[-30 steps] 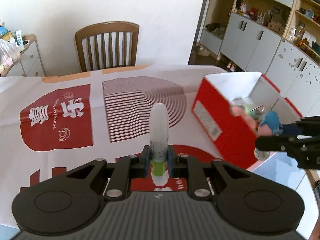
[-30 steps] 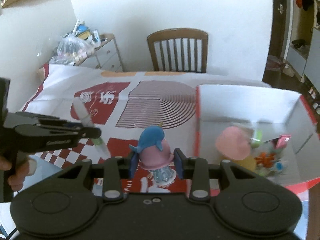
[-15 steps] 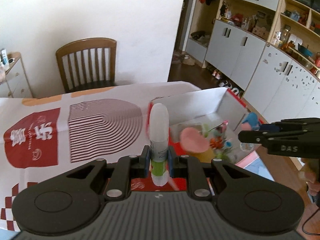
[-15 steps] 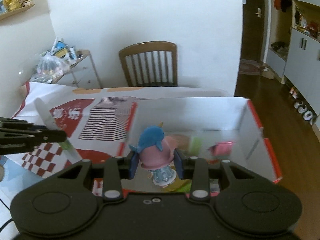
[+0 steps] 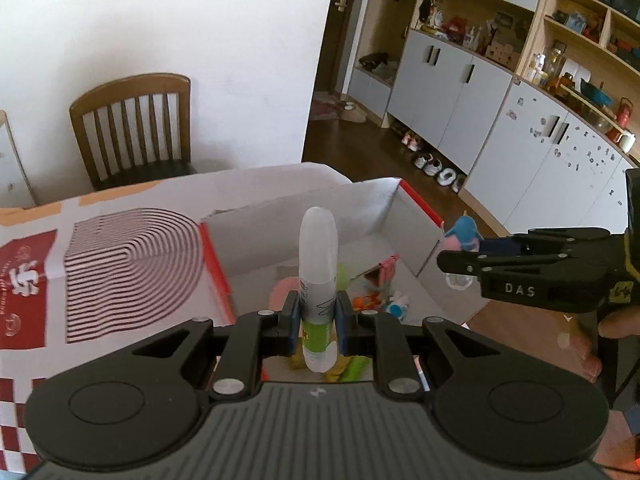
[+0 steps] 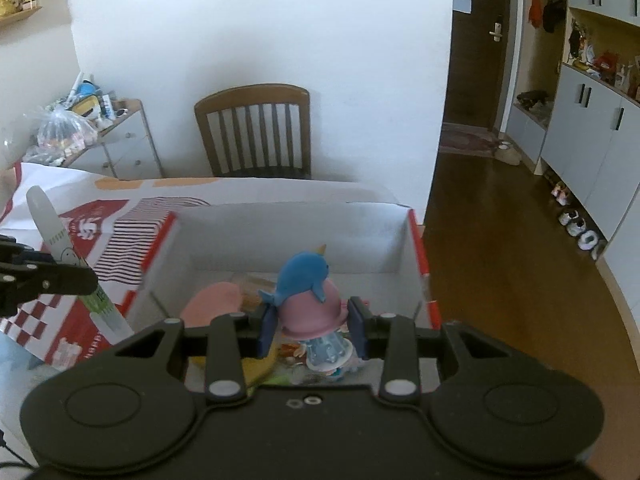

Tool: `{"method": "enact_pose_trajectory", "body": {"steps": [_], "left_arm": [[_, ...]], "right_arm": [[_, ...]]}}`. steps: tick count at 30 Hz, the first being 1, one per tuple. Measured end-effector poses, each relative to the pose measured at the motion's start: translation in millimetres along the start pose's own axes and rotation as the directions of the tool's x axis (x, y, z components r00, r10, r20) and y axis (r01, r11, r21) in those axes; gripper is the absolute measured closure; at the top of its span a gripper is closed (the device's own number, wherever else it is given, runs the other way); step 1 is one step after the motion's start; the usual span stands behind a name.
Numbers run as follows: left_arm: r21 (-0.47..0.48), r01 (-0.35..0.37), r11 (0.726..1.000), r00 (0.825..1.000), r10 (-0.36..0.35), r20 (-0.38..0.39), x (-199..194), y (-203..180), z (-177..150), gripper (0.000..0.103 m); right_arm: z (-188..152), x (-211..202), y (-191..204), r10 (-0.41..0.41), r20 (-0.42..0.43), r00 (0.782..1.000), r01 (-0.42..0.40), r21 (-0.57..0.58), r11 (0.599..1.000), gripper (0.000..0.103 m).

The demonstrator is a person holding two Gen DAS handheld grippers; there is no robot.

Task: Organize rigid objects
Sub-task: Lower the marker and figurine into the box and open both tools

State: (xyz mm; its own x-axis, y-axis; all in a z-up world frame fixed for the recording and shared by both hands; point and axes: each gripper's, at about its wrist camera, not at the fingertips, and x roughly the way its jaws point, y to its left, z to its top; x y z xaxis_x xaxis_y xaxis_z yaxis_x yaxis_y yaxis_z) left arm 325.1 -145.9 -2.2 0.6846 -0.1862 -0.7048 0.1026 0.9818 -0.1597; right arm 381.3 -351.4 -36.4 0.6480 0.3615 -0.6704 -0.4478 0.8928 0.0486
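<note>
The table [image 5: 132,200], covered with a white cloth printed in red, carries the open box [image 6: 416,248], which has red outer walls and a white inside. This box is the landmark for all places here. Behind the box, at the far side of the table, a wooden chair [image 6: 256,128] stands against the white wall. To the right of the box, across the brown floor, grey cabinets [image 5: 452,96] line the room.

Above the box, near its front edge, the right gripper [image 6: 314,330] holds a toy figure [image 6: 308,300] with a pink body and a blue animal on its head; the jaws are closed firmly on the two sides of the pink part. The figure is upright and hangs over the inside of the box.

The left gripper [image 5: 318,316] is near the left front part of the box and grasps a glue stick [image 5: 318,276] between its jaws, with the white cap pointing away from the camera.

Inside the box, on the bottom, lie a pink round item [image 6: 212,300] at the left and several small colourful toys [image 5: 376,296], too blurred to identify.
</note>
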Motion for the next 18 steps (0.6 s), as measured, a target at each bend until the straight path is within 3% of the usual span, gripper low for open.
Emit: {"method": "enact_pose_trajectory", "body": {"steps": [18], "left_arm": [[0.022,-0.007,1.0,0.99,0.01,-0.142,114,-51,19,0.086]], "right_arm": [[-24,53,-17,0.026,-0.115,0.993,-0.038,-0.105,0.994,0.067]]}}
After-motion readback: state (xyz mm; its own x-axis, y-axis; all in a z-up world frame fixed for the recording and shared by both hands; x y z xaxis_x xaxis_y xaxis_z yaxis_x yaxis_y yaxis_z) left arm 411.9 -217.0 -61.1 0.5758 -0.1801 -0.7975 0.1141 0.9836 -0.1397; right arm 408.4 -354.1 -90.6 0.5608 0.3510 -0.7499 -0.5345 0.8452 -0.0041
